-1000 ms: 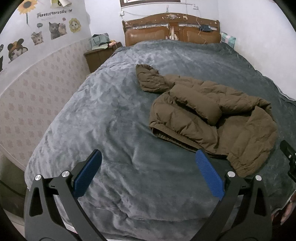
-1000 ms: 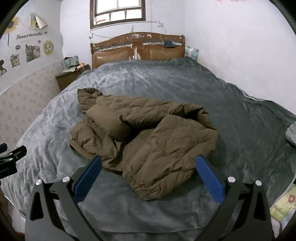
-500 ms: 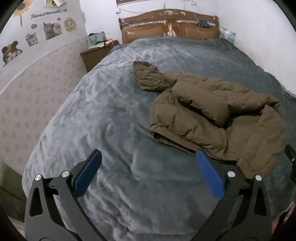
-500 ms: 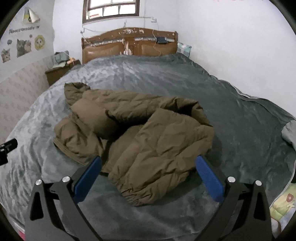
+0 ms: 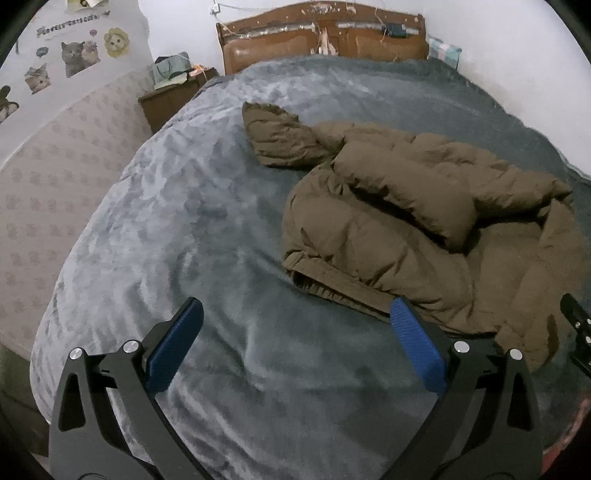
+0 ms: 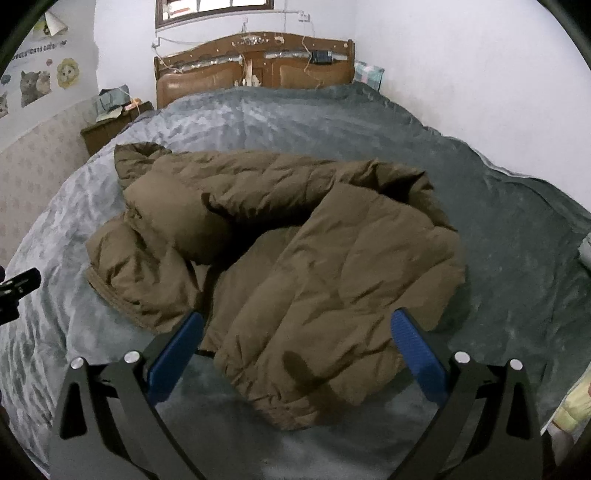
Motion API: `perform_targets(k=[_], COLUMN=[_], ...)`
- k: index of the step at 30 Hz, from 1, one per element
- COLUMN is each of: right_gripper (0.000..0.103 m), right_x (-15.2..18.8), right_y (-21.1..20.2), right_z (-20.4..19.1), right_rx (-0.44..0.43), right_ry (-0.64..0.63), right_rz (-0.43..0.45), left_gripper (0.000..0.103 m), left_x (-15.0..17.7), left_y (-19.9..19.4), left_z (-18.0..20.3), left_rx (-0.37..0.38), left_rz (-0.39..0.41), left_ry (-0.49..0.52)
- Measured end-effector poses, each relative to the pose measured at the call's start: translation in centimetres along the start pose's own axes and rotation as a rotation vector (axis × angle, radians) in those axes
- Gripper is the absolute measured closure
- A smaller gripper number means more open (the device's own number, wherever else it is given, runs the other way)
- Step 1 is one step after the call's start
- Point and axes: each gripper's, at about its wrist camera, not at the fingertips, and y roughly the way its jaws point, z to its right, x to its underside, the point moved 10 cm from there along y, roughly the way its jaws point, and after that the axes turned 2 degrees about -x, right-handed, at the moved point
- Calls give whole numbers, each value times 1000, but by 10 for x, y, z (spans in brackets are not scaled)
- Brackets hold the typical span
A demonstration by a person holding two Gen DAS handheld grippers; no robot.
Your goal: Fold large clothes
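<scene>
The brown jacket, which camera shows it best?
The right wrist view: the brown jacket fills the centre, whole, between the open right gripper. The left wrist view pushes it toward the right edge, its near corner partly hidden behind a finger.

Both views are dim and flat, with a cool cast. Daylight enters through the window [image 6: 214, 9] above the headboard in the right wrist view, its panes blown out white. Soft shadows pool in the folds of the jacket [image 6: 280, 266]. Fisheye bending curves the walls and the bed [image 5: 221, 229], and black corners frame each view. The far wall looks soft and slightly blurred.
</scene>
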Motion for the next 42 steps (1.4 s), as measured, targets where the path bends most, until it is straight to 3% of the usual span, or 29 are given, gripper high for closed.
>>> perform_targets(k=[17, 18, 20, 23, 26, 28, 30, 31, 36, 37, 42], right_gripper=[3, 5, 21, 34, 42, 44, 48, 53, 70, 77, 83], right_x=[-24, -25, -24, -22, -18, -17, -16, -16, -14, -14, -13], right_y=[82, 85, 91, 100, 108, 112, 115, 117, 122, 123, 119], right_z=[0, 1, 3, 9, 15, 17, 18, 19, 24, 25, 30], right_rx=[60, 70, 90, 106, 95, 85, 77, 74, 50, 37, 9], right_ry=[-16, -17, -14, -10, 3, 6, 6, 7, 6, 2, -50], right_rz=[-98, -102, -117, -145, -173, -178, -174, -171, -178, -179, -166], left_gripper=[3, 3, 3, 3, 3, 9, 32, 38, 67, 69, 86], left_x=[-33, -36, -37, -34, -33, -31, -28, -25, -21, -21, -16], left_y=[86, 96, 111, 133, 146, 151, 156, 158, 161, 160, 151], left_z=[21, 22, 23, 25, 30, 35, 43, 47, 54, 54, 53], left_rx=[32, 26, 26, 44, 53, 69, 111, 130, 100, 95, 87], left_rz=[-86, -97, -114, -154, -160, -164, -190, -208, -214, -214, -208], left_ry=[62, 72, 82, 80, 89, 99, 106, 111, 138, 138, 103])
